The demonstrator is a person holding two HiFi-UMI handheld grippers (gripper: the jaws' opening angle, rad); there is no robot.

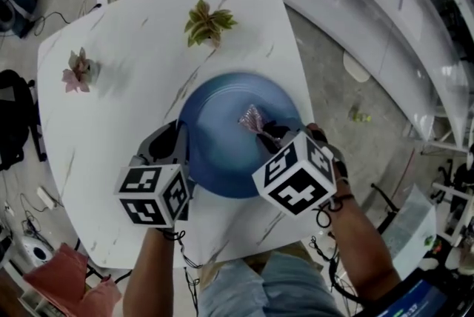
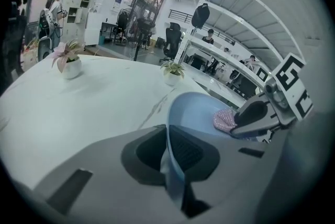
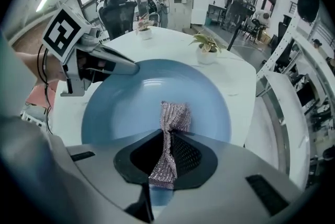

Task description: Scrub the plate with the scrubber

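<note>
On the white marble-veined table (image 1: 96, 152), towards the person's side, sits the blue plate (image 1: 222, 108). The left gripper (image 1: 180, 145) is closed on the plate's left rim. In the left gripper view the rim runs edge-on between the two jaws, pinched with no gap on either side.

The right gripper (image 1: 268, 132) reaches in over the plate from the opposite side, and its jaws are clamped on the scrubber (image 3: 172, 117), a small pinkish, metallic-looking mesh pad. The pad is squeezed thin where the jaws hold it and flares out past them (rather like a bow tie). Its free end lies over the plate's inner surface, roughly right of centre as the head view shows it. Whether that end presses on the plate or sits just above it cannot be told.

Two small potted plants stand well apart from the plate: a green one (image 1: 208, 23) beyond its far rim and a pink one (image 1: 78, 71) out to the far left.
</note>
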